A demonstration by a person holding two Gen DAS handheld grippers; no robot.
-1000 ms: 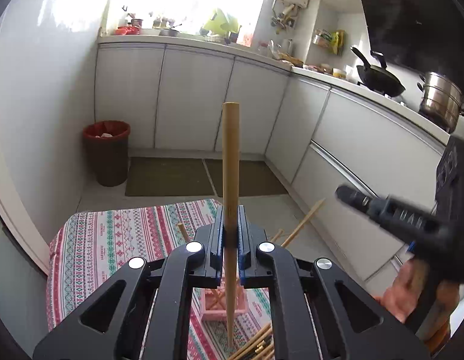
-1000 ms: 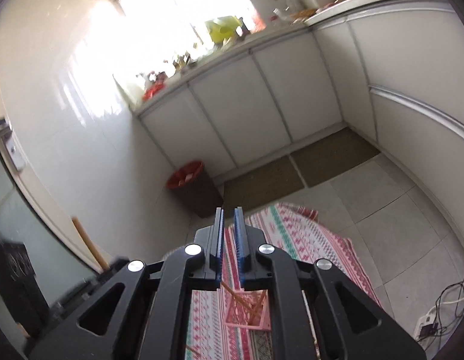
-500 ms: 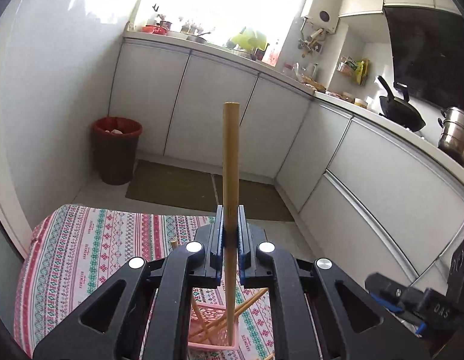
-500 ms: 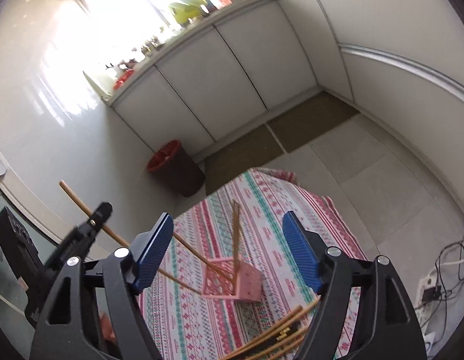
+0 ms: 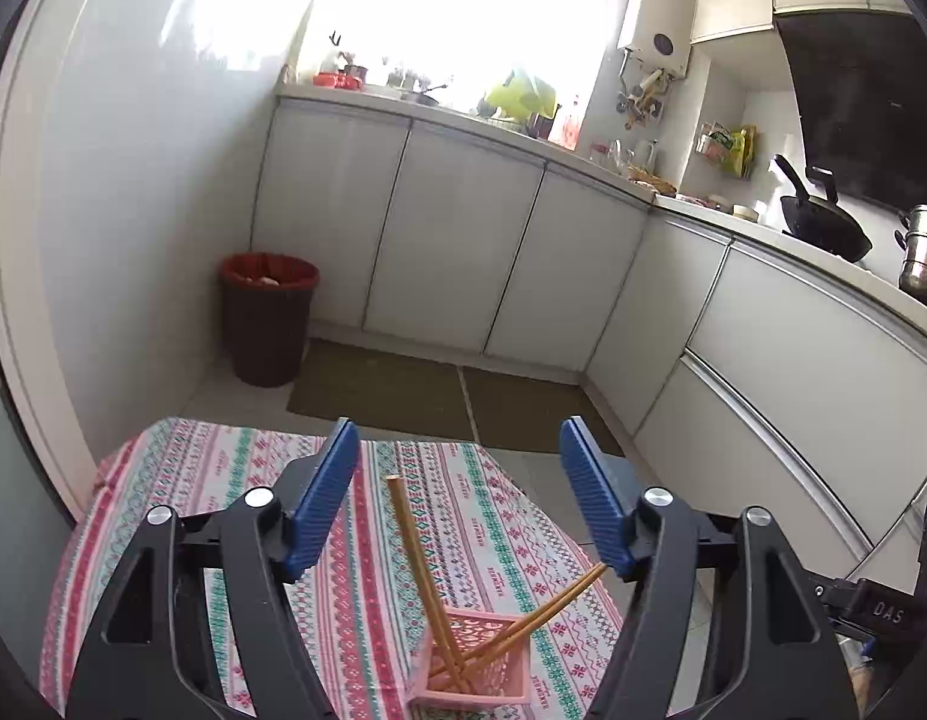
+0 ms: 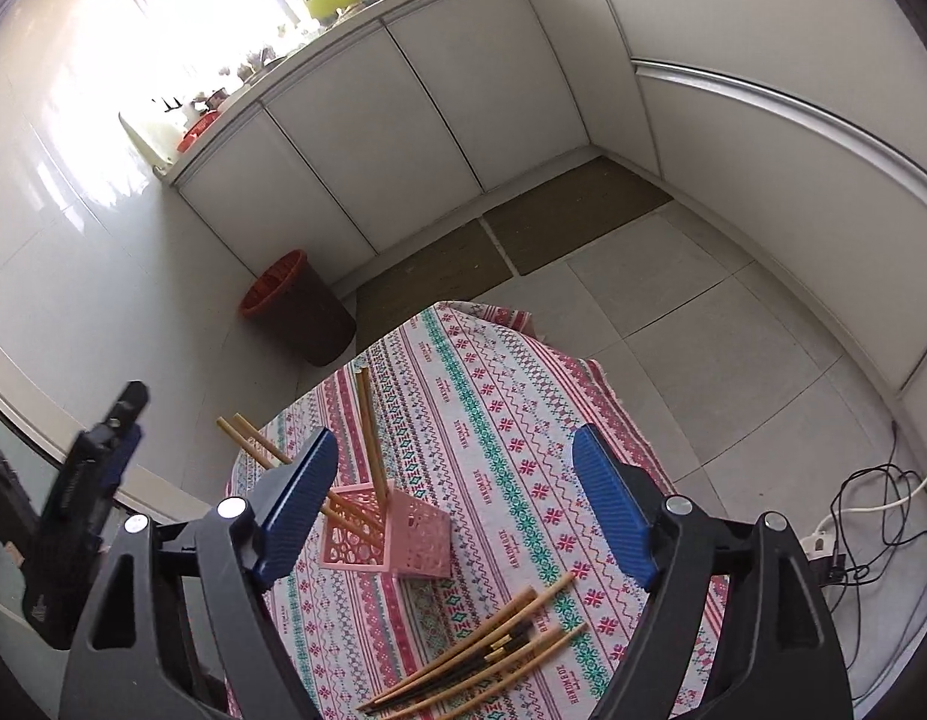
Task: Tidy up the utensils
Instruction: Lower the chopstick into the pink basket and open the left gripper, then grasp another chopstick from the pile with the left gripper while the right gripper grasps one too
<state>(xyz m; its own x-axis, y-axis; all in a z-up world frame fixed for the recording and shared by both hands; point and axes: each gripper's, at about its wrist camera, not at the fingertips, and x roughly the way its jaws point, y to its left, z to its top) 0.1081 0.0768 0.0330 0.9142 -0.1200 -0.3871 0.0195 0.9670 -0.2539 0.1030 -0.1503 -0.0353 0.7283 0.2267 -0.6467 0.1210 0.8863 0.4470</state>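
Kitchen corner with white cabinets (image 5: 463, 252); a patterned tablecloth (image 5: 223, 480) covers the small table holding the utensils.

Left wrist view: the left gripper (image 5: 460, 492) stands released, its blue jaws having just been opening with nothing pressed between them; beyond them a pink basket (image 5: 481, 669) holds three wooden chopsticks (image 5: 415, 552), one leaning up and away, two slanting to the right. A dark waste bin (image 5: 265, 318) stands by the wall. Right wrist view: the right gripper (image 6: 451, 501) is likewise released, its jaws spread wide and empty, held above the cloth. The same pink basket (image 6: 403, 540) appears between them, just beside the left jaw, chopsticks (image 6: 367, 438) projecting from it. Loose chopsticks (image 6: 487, 654), light and dark, lie bundled on the cloth nearer the camera, apart from the basket. The left gripper (image 6: 112, 438) shows at the left edge.
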